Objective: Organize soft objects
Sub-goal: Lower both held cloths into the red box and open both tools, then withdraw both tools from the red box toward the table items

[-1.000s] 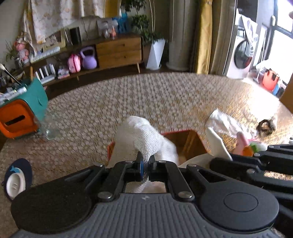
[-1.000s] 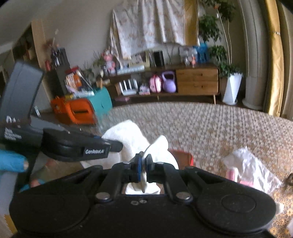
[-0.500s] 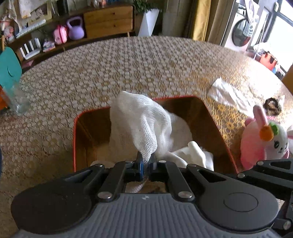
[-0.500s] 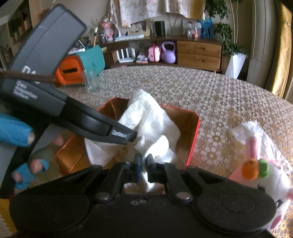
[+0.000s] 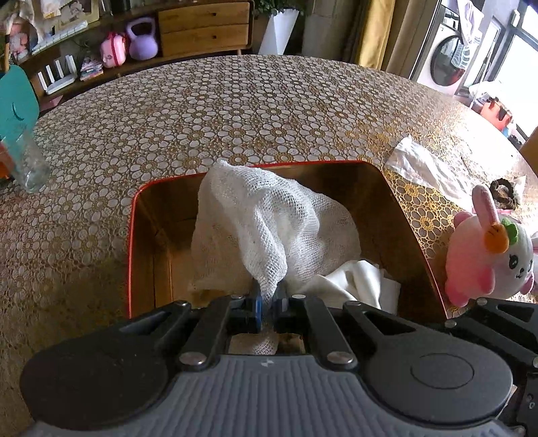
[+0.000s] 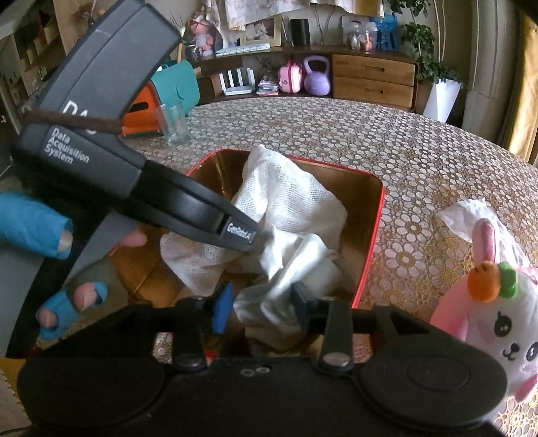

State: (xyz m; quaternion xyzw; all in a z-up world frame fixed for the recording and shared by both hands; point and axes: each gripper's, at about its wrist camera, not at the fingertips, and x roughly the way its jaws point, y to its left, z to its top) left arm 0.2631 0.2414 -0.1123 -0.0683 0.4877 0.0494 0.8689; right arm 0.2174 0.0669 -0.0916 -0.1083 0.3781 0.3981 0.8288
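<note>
Daylight enters from the windows [image 5: 517, 50] at the upper right of the left wrist view, blowing out the panes and laying a soft sheen on the patterned tablecloth [image 5: 235, 111]. Both fisheye views bend straight lines strongly toward the edges. The white cloth [image 6: 285, 269] shows motion blur in the right wrist view; the box interior [image 5: 161, 242] sits in warm shadow.

A clear drinking glass [image 5: 28, 164] stands at the table's [image 5: 235, 111] far left edge, a purple kettlebell [image 5: 143, 42] sits on the low wooden sideboard [image 5: 205, 28], and a washing machine [image 5: 450, 58] stands beyond.
</note>
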